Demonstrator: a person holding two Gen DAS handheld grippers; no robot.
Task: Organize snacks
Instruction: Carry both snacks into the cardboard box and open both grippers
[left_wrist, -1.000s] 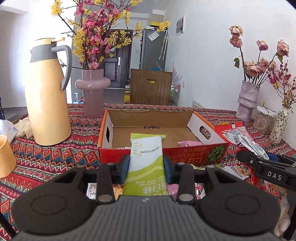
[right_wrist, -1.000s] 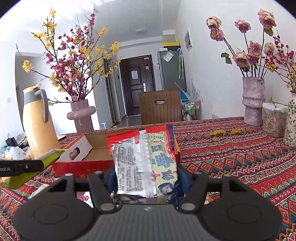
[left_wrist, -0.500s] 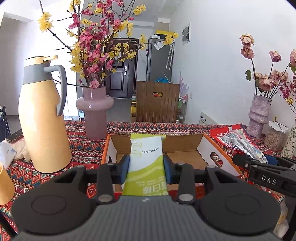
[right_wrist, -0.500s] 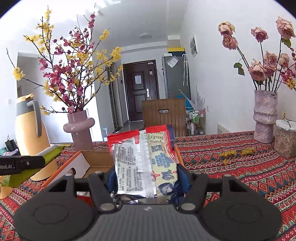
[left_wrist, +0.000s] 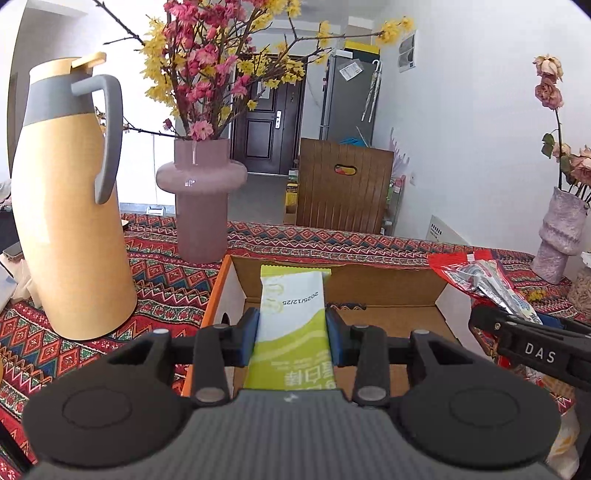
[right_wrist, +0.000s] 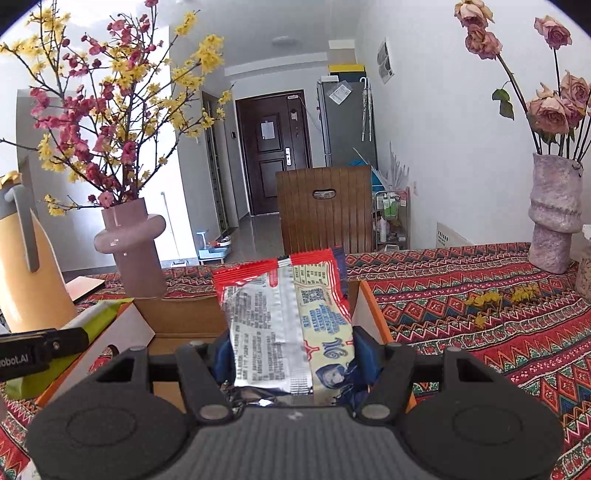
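My left gripper (left_wrist: 293, 332) is shut on a green and white snack packet (left_wrist: 293, 321), held over the left part of an open cardboard box (left_wrist: 391, 321) with orange edges. My right gripper (right_wrist: 291, 352) is shut on a red and silver snack bag (right_wrist: 280, 317), held over the right part of the same box (right_wrist: 184, 317). In the left wrist view the right gripper (left_wrist: 532, 350) and its red bag (left_wrist: 480, 277) show at the right. In the right wrist view the left gripper (right_wrist: 40, 352) and its green packet (right_wrist: 96, 317) show at the left.
A tall yellow jug (left_wrist: 70, 221) and a pink vase of blossoms (left_wrist: 201, 192) stand left of and behind the box. A rough mauve vase of dried roses (right_wrist: 552, 218) and scattered yellow petals (right_wrist: 495, 297) are at the right. A wooden chair back (left_wrist: 343, 188) stands beyond the patterned tablecloth (right_wrist: 480, 332).
Both grippers have moved forward over the box with their packets still held. The box's front wall has dropped out of sight below the grippers, and the jug and vases look nearer.
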